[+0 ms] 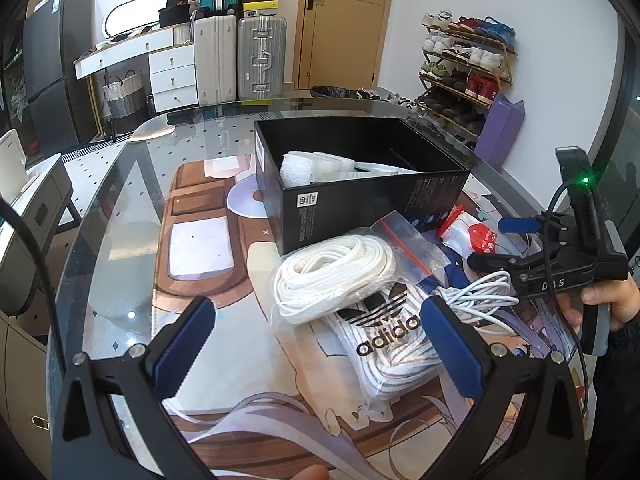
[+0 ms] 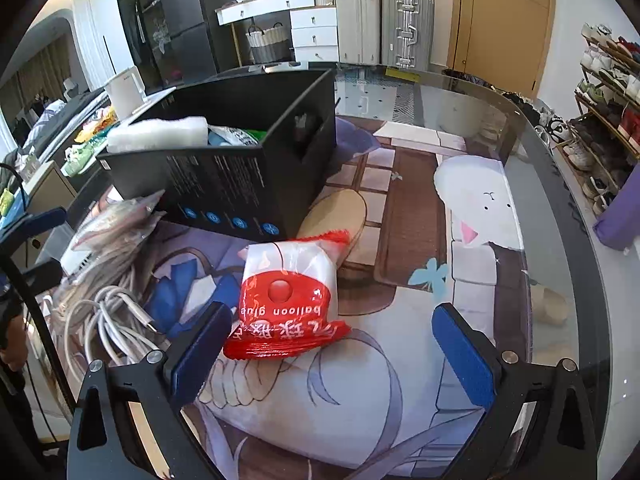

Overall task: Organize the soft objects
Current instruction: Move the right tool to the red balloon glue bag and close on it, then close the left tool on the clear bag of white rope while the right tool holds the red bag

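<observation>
A black open box (image 1: 360, 204) (image 2: 240, 172) stands on the printed mat and holds white foam (image 1: 304, 168) (image 2: 160, 130) and other packets. In front of it lies a clear zip bag of white laces (image 1: 332, 272) resting on an adidas bag (image 1: 384, 332). My left gripper (image 1: 316, 344) is open and hovers just before these bags. A red and white balloon glue packet (image 2: 286, 300) (image 1: 472, 234) lies flat on the mat. My right gripper (image 2: 340, 354) (image 1: 500, 242) is open around the packet's near end. A white cable coil (image 2: 108, 320) (image 1: 480, 292) lies between the bags and the packet.
The glass table (image 1: 120, 216) (image 2: 560, 280) carries a printed mat (image 1: 224, 360) (image 2: 472, 240). Beyond it are suitcases (image 1: 260, 60), a white dresser (image 1: 168, 68), a door (image 1: 344, 24) and a shoe rack (image 1: 464, 64). A hand (image 1: 608, 300) holds the right gripper.
</observation>
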Demonstrator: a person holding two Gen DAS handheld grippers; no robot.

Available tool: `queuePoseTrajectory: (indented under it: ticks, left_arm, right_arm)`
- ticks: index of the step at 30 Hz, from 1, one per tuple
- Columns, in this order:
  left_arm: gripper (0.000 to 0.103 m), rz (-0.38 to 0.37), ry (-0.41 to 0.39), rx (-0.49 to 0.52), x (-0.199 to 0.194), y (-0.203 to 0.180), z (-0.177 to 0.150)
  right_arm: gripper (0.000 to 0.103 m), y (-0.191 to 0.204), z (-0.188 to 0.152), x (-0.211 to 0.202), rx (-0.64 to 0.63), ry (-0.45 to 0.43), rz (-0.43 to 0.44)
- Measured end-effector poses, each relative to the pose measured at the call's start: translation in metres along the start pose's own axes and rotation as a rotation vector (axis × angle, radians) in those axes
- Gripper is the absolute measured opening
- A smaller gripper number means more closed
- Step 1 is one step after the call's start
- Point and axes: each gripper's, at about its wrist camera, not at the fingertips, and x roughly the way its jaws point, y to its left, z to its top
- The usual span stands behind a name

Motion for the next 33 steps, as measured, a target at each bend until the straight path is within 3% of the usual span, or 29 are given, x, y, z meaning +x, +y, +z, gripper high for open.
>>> queuePoseTrajectory:
  ticks: [13, 22, 26, 33]
  left_arm:
    - [0.103, -0.004, -0.004, -0.006, 0.000, 0.004, 0.001]
    - [0.103, -0.019, -0.002, -0.017, -0.001, 0.003, 0.001]
    - [0.103, -0.019, -0.001, -0.019, 0.000, 0.003, 0.001]
    - [0.103, -0.040, 0.003, -0.032, 0.000, 0.005, 0.001]
  right_arm:
    - [0.101, 0.001, -0.003, 0.007, -0.036, -0.009, -0.012]
    - [0.076, 0.008, 0.002, -0.001, -0.041, -0.065, 0.022]
    - [0.055, 0.009, 0.002, -0.001, -0.047, -0.062, 0.034]
    - [0.046, 0.009, -0.001, -0.004, -0.048, -0.078, 0.050]
